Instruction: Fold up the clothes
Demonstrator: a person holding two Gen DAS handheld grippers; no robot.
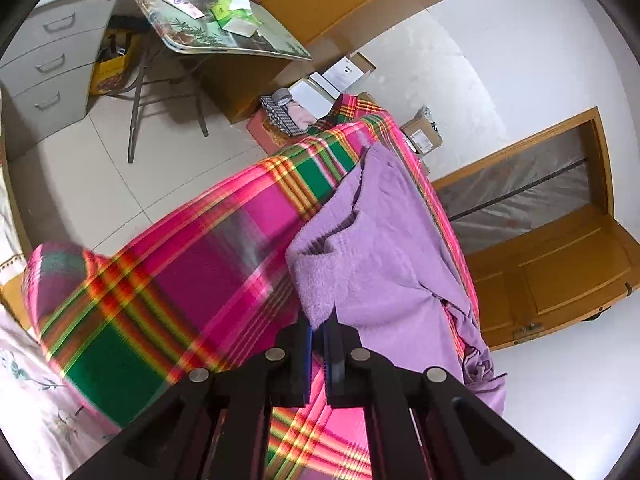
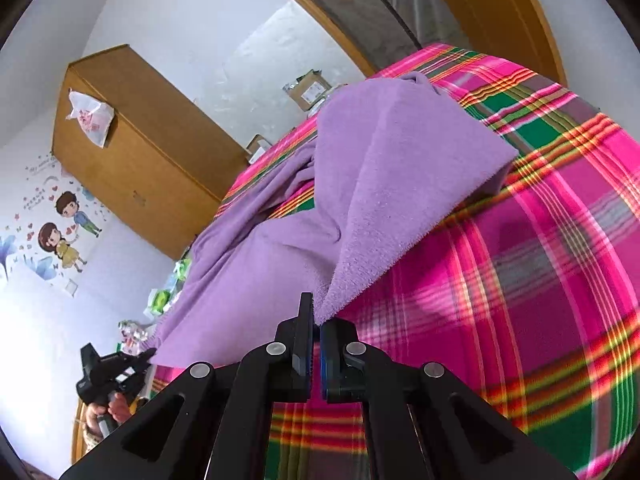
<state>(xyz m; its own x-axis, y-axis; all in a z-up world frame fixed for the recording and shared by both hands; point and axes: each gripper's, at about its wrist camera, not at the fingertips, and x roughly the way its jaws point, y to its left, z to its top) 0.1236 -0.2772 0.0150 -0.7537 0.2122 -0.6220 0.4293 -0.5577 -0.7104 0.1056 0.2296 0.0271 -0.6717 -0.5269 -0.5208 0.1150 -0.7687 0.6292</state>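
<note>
Room: white walls, a pale tiled floor (image 1: 80, 168), a wooden wardrobe (image 2: 132, 160) with cartoon wall stickers (image 2: 60, 224) beside it, and a wooden door (image 1: 560, 264); we also see a grey drawer unit (image 1: 52, 68) next to a cluttered folding table (image 1: 224, 28)
Surface: a bed under a pink, green and yellow plaid bedspread (image 1: 192, 272) — it fills the lower part of both views
Garment: a lilac fleece garment (image 1: 384, 248) lies on the bedspread, partly raised off it at the two gripped edges
Long axis: in the left wrist view the garment runs away from us toward the far end of the bed; in the right wrist view it stretches sideways from the right gripper out to the left gripper
Fold: near the right gripper one flap stands up in a peaked ridge, its corner pointing toward the plaid on the right of that view
Left gripper (image 1: 318, 336): jaws nearly closed, pinching an edge of the lilac fabric
Right gripper (image 2: 316, 328): jaws nearly closed, clamped on a fleece corner
Other view of left gripper: seen at the lower left from the right wrist camera, held in a hand (image 2: 116, 408), its tips at the garment's far edge — we cannot tell its jaw gap from there
</note>
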